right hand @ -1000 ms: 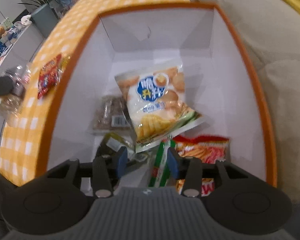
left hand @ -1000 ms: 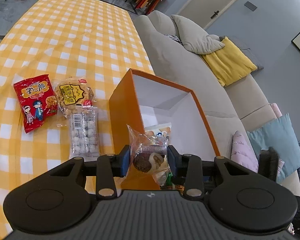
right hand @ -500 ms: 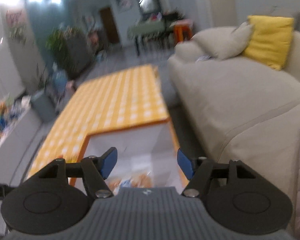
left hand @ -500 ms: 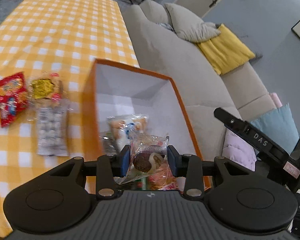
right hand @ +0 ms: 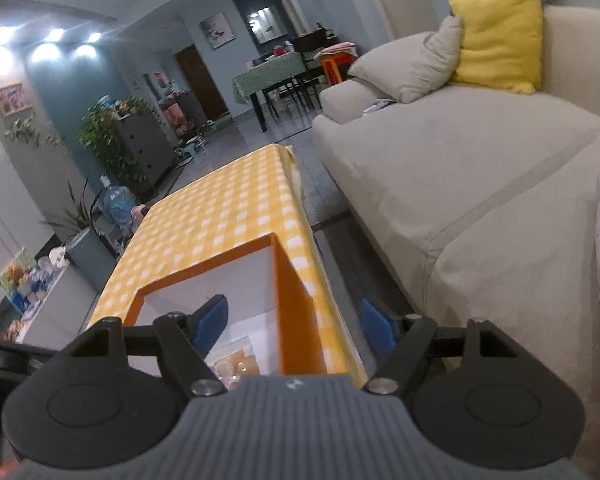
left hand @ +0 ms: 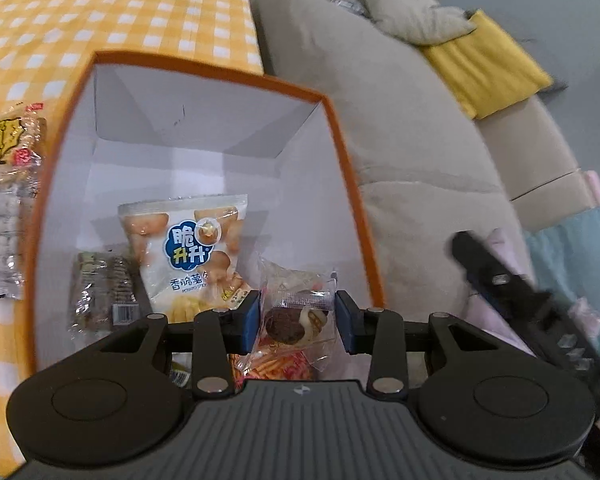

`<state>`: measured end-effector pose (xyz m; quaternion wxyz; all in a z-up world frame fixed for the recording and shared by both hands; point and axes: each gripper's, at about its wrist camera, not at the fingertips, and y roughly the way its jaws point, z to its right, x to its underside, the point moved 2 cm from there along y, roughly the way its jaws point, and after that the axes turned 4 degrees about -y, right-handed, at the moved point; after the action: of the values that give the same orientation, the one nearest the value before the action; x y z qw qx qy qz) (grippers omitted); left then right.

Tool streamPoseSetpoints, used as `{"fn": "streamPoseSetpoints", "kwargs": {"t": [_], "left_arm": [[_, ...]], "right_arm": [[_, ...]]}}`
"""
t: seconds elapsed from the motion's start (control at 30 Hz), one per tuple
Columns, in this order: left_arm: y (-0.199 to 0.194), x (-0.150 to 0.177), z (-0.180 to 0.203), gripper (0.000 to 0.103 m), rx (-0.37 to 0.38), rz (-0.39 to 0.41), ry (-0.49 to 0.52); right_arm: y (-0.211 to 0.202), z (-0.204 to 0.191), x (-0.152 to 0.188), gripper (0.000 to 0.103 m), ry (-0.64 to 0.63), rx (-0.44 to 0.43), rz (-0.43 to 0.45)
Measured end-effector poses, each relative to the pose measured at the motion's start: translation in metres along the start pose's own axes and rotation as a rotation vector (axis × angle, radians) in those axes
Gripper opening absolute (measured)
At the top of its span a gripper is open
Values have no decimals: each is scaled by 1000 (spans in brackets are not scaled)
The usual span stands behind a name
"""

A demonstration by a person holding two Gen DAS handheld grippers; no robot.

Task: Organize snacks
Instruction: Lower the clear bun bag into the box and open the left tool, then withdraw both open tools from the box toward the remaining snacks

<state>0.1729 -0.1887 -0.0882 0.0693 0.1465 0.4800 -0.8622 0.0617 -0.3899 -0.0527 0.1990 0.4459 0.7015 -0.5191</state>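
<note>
My left gripper (left hand: 296, 322) is shut on a clear packet of small cakes (left hand: 294, 316) and holds it over the open orange box (left hand: 340, 148). Inside the box lie a white potato-chip bag (left hand: 188, 248), a dark snack pack (left hand: 100, 292) and a red snack bag (left hand: 276, 366). My right gripper (right hand: 294, 326) is open and empty, raised beside the box's right wall (right hand: 296, 304). Two clear snack packs (left hand: 4, 184) lie on the yellow checked table (left hand: 120, 12) left of the box.
A beige sofa (right hand: 440, 168) with a yellow cushion (right hand: 500, 36) runs along the table's right side. The right gripper's black body (left hand: 512, 300) shows at right in the left wrist view. A green dining table (right hand: 272, 76) and plants stand far back.
My left gripper has carried the cake packet from beside the box's near wall to over its opening. My right gripper has lifted out of the box, opened wider and now faces the room.
</note>
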Motion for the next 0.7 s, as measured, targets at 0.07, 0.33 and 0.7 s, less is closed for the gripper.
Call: {"fn": "streamPoseSetpoints", "kwargs": {"t": [0.07,0.33,0.7], "left_arm": [[15,-3,1,44,4,-22,-12],[47,-4,-7,44,16,-78,-53],[32,2,2,76,-18,-33,49]], "right_arm": [[3,10,-1,72,33,28,16],[26,25,1,72,77,60,-35],[30,24,9,72,89,61,-73]]}}
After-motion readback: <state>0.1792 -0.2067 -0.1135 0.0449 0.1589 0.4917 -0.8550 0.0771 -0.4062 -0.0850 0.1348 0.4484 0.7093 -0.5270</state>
